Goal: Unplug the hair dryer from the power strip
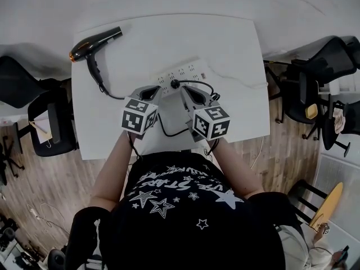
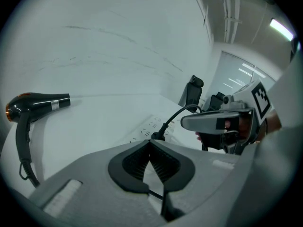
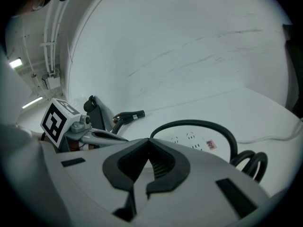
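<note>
1. Left gripper [image 2: 149, 142] and right gripper [image 3: 148, 142] each have their jaws pressed together, holding nothing.
2. Just beyond the left tips the plug [image 2: 157, 136] sits seated in the power strip [image 2: 147, 126]. The hair dryer [image 2: 33, 104] lies well off to their left.
3. Likely risks: shut jaws would only shove the plug, and an unpinned power strip could lift with it.
4. Only the right gripper view shows the cable [image 3: 199, 125] arching over its tips. Only the head view shows both grippers flanking the plug.
</note>
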